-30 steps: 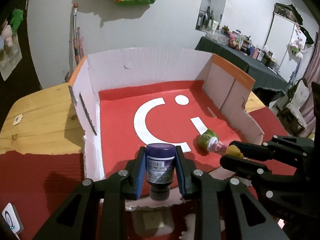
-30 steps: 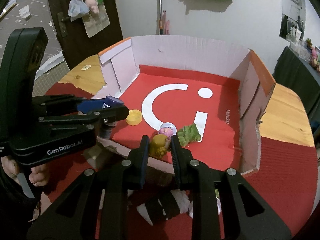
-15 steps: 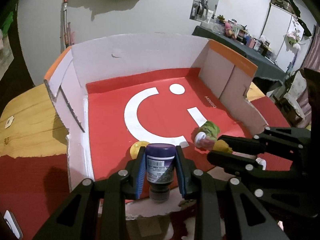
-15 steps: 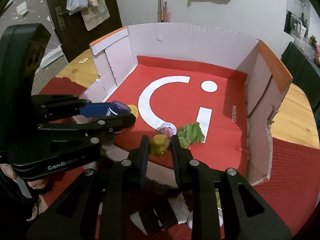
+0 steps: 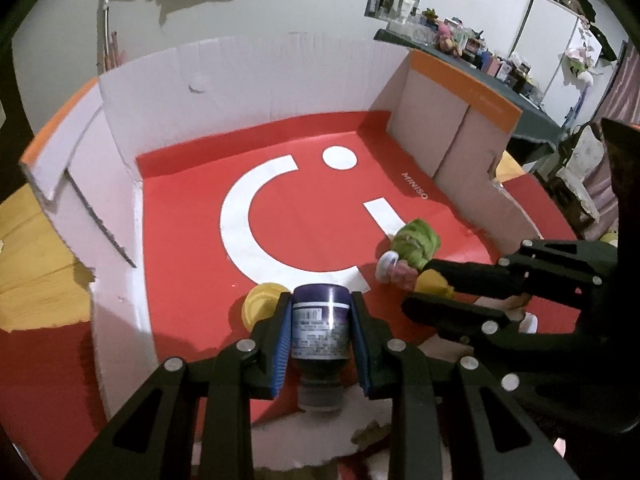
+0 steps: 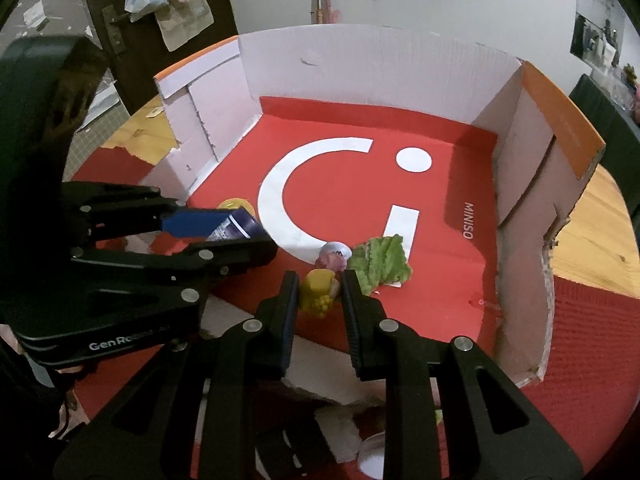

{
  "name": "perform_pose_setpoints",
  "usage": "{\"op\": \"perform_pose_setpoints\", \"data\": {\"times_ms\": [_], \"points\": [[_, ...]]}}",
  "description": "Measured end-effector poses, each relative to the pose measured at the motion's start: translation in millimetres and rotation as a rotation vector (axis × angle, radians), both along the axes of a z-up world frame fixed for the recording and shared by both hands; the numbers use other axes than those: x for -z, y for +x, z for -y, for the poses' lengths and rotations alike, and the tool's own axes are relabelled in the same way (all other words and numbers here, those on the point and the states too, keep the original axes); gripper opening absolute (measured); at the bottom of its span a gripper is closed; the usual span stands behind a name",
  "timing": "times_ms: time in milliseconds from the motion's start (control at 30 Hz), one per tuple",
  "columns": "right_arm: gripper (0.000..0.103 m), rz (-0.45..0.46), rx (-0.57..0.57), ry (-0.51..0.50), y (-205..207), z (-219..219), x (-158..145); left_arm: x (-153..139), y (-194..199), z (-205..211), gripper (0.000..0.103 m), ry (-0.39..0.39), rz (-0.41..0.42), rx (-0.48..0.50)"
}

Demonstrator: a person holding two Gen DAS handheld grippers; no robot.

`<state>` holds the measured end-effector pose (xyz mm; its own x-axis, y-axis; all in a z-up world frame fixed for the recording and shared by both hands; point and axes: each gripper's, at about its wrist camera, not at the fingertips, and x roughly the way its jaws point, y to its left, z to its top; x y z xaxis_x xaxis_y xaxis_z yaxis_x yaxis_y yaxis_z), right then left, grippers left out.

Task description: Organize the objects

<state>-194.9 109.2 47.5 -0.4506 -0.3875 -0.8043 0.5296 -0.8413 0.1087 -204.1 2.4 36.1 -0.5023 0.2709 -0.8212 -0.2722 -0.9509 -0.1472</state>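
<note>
Left gripper (image 5: 320, 344) pinches a purple bottle (image 5: 319, 332), right gripper (image 6: 318, 300) a yellow toy (image 6: 317, 292); lettuce toy (image 6: 382, 260) lies just ahead, box floor (image 6: 440, 280) beyond open.

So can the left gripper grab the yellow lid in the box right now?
Probably not yet. The left gripper is already shut on the purple bottle, so its jaws are full. The yellow lid lies close beneath it on the box floor; nothing else blocks it.
</note>
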Motion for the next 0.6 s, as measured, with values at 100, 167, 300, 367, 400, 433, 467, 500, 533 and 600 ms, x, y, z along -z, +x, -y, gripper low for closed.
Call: {"op": "perform_pose_setpoints", "data": {"times_ms": [100,167,300,367,400,433,467,500,533,600], "points": [[0.021,-0.007,0.016,0.002,-3.5,-2.9,-0.1,-0.4,-1.7,-1.1,0.029,-0.006,-0.004,0.001],[0.021,-0.014,0.031,0.006,-6.4,-5.2,0.6,-0.5,-2.7,-1.7,0.029,-0.017,-0.01,-0.002],[0.021,-0.018,0.046,0.01,-10.9,-7.8,3.1,-0.5,-5.4,-1.0,0.029,-0.055,-0.028,-0.023],[0.021,-0.026,0.054,0.016,-12.4,-8.4,4.1,0.0,-7.7,1.6,0.029,-0.064,-0.034,-0.039],[0.021,-0.029,0.058,0.018,-13.4,-8.8,4.6,0.3,-9.3,3.2,0.029,-0.068,-0.036,-0.047],[0.021,-0.03,0.06,0.019,-14.3,-9.6,5.1,0.7,-11.1,5.5,0.029,-0.071,-0.037,-0.058],[0.021,-0.032,0.066,0.02,-15.5,-10.7,5.4,0.8,-12.3,7.4,0.029,-0.073,-0.039,-0.066],[0.021,-0.036,0.071,0.024,-16.1,-11.4,5.5,1.0,-13.7,9.7,0.029,-0.081,-0.044,-0.08],[0.021,-0.041,0.078,0.027,-16.8,-12.4,5.5,0.9,-14.7,11.0,0.028,-0.087,-0.048,-0.089],[0.021,-0.048,0.091,0.032,-19.2,-15.0,5.9,0.6,-15.8,12.8,0.028,-0.093,-0.05,-0.099]]}}
